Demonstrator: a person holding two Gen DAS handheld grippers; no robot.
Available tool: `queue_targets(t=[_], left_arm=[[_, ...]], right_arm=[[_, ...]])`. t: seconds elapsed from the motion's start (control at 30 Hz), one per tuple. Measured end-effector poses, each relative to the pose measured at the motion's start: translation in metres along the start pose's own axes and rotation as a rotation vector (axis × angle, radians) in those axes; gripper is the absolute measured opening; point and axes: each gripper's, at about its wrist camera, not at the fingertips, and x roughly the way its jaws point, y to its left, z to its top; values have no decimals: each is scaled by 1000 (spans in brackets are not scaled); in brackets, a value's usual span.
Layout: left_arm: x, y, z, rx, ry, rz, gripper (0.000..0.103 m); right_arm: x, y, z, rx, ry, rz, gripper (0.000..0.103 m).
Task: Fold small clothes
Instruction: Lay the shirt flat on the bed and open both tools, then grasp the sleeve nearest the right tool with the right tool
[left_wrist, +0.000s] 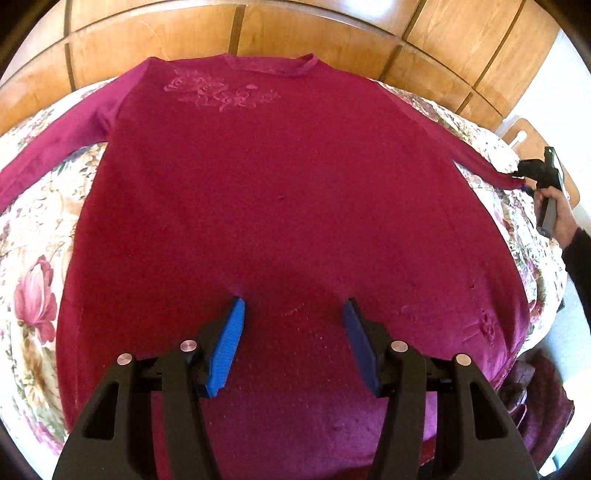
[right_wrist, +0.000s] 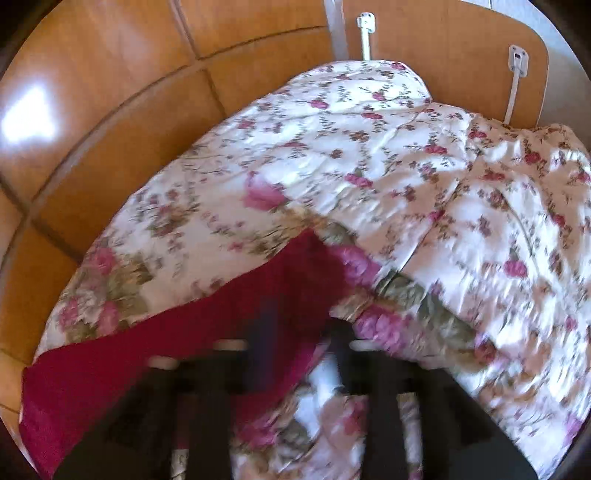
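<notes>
A crimson long-sleeved shirt (left_wrist: 280, 184) lies flat, front up, on the floral bedspread (left_wrist: 33, 229), collar toward the headboard, both sleeves spread out. My left gripper (left_wrist: 293, 314) is open, its blue pads (left_wrist: 227, 347) hovering over the shirt's lower middle. My right gripper (left_wrist: 526, 184) is at the far right, pinching the end of the right sleeve (left_wrist: 484, 162). In the blurred right wrist view the gripper (right_wrist: 299, 325) is shut on the sleeve cuff (right_wrist: 280, 280), and the sleeve runs off to the lower left.
A wooden panelled headboard (left_wrist: 258, 33) stands behind the bed. The rumpled floral quilt (right_wrist: 424, 177) spreads ahead of the right gripper. A wooden side panel with white fittings (right_wrist: 517, 62) stands at the bed's right. Dark red cloth (left_wrist: 543, 402) lies off the bed's lower right.
</notes>
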Motion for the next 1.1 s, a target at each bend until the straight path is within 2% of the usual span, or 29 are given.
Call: queue_targets(t=[0.07, 0.13, 0.27, 0.33, 0.4, 0.43, 0.47, 0.5, 0.57, 0.83, 0.93, 1.0, 1.1], left_arm=[[-3, 3, 1, -11, -5, -7, 54], [-9, 3, 1, -24, -22, -19, 54], [-19, 8, -2, -56, -68, -34, 54], [-23, 12, -4, -86, -77, -55, 54], [-26, 14, -6, -95, -92, -64, 54], [-29, 15, -8, -100, -102, -68, 54], [-32, 16, -9, -106, -111, -76, 54], [-35, 17, -10, -111, -122, -87, 54], [-44, 19, -13, -111, -157, -98, 54], [-49, 37, -23, -191, -173, -147, 54], [-52, 35, -26, -184, -186, -139, 54], [-54, 33, -28, -174, -191, -130, 54], [-56, 33, -29, -167, -197, -122, 54]], right_arm=[[-17, 2, -21, -18, -22, 45, 74], [-36, 7, -47, -73, -8, 105, 76], [-64, 40, -125, -281, 134, 283, 75], [-79, 66, -170, -410, 223, 378, 68], [-90, 89, -205, -483, 303, 480, 53], [-96, 103, -224, -530, 344, 525, 49], [-99, 115, -239, -572, 363, 540, 42], [-102, 126, -253, -615, 380, 547, 32], [-107, 145, -273, -672, 390, 547, 22], [-108, 160, -277, -678, 427, 504, 21], [-106, 161, -278, -670, 431, 494, 21], [-106, 161, -278, -668, 416, 477, 14], [-111, 162, -283, -687, 392, 451, 10]])
